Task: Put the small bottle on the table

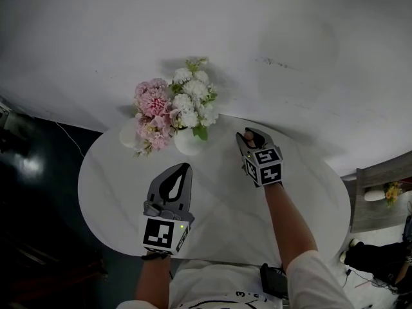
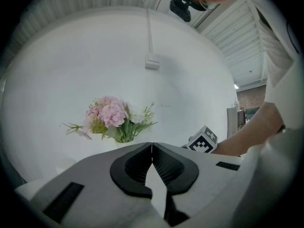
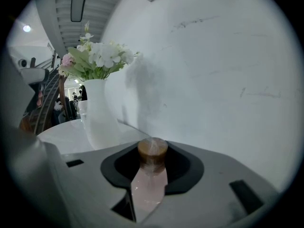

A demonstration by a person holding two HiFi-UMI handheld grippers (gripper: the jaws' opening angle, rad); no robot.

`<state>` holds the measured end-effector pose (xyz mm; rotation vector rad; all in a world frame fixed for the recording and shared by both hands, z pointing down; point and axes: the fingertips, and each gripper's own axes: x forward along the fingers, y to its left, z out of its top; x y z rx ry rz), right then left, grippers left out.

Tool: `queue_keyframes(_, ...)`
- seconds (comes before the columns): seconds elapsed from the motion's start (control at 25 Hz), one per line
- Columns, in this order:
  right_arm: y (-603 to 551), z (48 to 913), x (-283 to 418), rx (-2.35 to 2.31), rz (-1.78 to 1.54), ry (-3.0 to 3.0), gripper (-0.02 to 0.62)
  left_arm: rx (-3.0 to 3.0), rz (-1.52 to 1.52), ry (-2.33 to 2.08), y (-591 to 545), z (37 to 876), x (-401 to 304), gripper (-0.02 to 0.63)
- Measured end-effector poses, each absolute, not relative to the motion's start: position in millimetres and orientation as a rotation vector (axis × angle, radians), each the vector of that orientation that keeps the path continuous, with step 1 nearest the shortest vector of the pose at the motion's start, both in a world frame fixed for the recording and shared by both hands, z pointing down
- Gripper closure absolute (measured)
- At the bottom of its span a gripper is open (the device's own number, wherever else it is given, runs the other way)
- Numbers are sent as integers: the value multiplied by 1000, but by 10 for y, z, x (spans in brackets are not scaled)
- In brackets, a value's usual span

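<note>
A small bottle with a pinkish body and a brown cork cap stands upright between the jaws of my right gripper, which is shut on it. In the head view that right gripper is over the back of the round white table, just right of the white vase; only a bit of the bottle shows at its tip. Whether the bottle touches the tabletop is hidden. My left gripper hangs over the table's near left part, jaws shut on nothing, tips meeting.
Two white vases with pink flowers and white flowers stand at the table's back, close to the white wall. The vase is left of the bottle. A wooden shelf lies at the right, dark floor at the left.
</note>
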<state>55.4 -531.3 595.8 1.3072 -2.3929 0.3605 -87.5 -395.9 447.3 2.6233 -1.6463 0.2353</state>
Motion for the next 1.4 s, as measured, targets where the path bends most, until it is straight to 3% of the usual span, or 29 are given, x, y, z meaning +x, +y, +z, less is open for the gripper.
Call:
queue_keyframes(0.88,-5306,6039,545,1295,259,-2377,467,2613,224,-1620,-4006,4534,-867,601)
queue_keyframes(0.92,-5303,6057,537,1293,277,-2377,414,2607,221,-1621,-3999,4557,-875,601)
queue_keyframes(0.96,-5299,6078,526,1290,300,-2376,301,2602,218,-1623,-3994,4577,-886,601)
queue_keyframes(1.0,-5295,6092,516,1290,316,-2377,279,2597,216,-1627,-3992,4586,-898,601)
queue_keyframes(1.4,-5203,5939,516,1342,326,-2394,279,2585,184,-1665,-3909,4495,-955,601)
